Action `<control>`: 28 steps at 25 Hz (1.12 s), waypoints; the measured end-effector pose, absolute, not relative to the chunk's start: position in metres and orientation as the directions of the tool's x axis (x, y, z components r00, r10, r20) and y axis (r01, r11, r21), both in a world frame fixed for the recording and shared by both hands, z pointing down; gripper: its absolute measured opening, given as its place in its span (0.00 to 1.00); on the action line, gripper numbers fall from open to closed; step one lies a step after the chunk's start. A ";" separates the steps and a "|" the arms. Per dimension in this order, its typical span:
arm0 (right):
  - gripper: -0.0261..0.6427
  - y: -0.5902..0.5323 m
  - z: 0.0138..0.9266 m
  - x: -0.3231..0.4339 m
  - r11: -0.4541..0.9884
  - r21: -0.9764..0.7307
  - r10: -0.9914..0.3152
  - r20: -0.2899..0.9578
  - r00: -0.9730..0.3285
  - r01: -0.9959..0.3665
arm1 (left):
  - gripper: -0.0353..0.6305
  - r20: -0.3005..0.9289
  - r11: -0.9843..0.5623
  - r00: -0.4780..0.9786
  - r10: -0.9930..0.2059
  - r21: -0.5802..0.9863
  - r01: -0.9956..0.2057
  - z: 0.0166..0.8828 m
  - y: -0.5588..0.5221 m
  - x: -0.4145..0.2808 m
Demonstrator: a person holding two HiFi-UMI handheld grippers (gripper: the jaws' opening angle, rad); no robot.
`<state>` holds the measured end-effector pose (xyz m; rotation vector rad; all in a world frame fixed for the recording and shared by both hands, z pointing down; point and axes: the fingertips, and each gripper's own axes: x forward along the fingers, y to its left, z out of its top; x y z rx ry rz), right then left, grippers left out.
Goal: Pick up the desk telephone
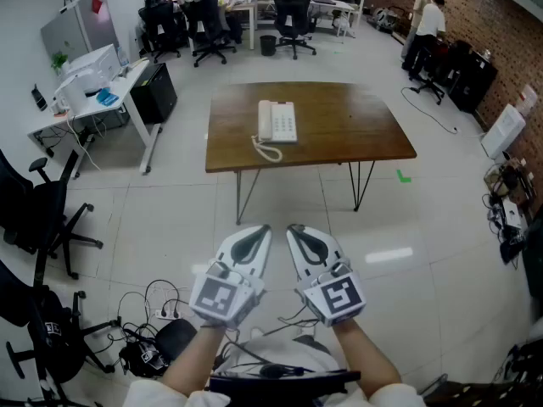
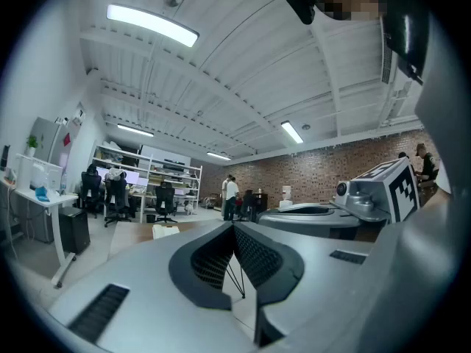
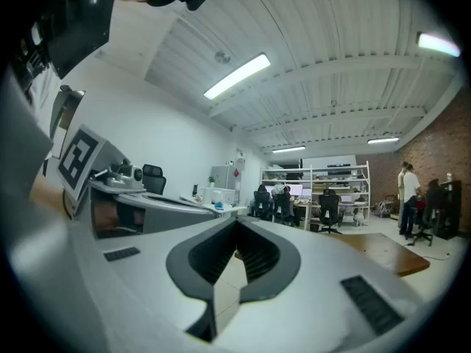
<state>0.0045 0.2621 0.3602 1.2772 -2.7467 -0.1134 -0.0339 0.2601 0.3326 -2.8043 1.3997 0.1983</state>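
**While both grippers sit shut, phone waits untouched**

Left gripper (image 1: 257, 236) and right gripper (image 1: 299, 234): jaws closed, empty. On the table (image 1: 356, 125), well apart, lies the desk telephone (image 1: 277, 122). I judge it light, rigid, slick plastic, handset (image 1: 265, 120) loose; I'd clamp the base's sides.

Holds left gripper (image 1: 261, 230) and right gripper (image 1: 293, 229) side by side, low before the body, pointing forward and about level. Has both pairs of jaws closed together, with nothing between them. Angles the tips slightly inward, near each other but apart. Reaches in from below with left forearm (image 1: 188, 370) and right forearm (image 1: 366, 356), both bare. Turns the marker cubes (image 1: 217, 298) upward.
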 end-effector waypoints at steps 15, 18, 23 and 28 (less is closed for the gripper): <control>0.06 0.251 0.362 0.003 0.606 0.107 -0.795 0.059 -0.604 -0.788 | 0.05 -0.120 -0.637 0.628 -0.769 0.056 -0.769 0.336 0.248 -0.039; 0.06 0.240 0.362 0.005 0.608 0.101 -0.794 0.052 -0.606 -0.788 | 0.05 -0.109 -0.636 0.628 -0.770 0.051 -0.770 0.339 0.239 -0.037; 0.06 0.212 0.361 0.002 0.619 0.092 -0.785 0.050 -0.617 -0.780 | 0.05 -0.088 -0.626 0.621 -0.779 0.049 -0.778 0.342 0.212 -0.037; 0.06 0.178 0.361 0.006 0.623 0.063 -0.782 0.054 -0.621 -0.780 | 0.05 -0.078 -0.619 0.615 -0.785 0.035 -0.785 0.343 0.181 -0.033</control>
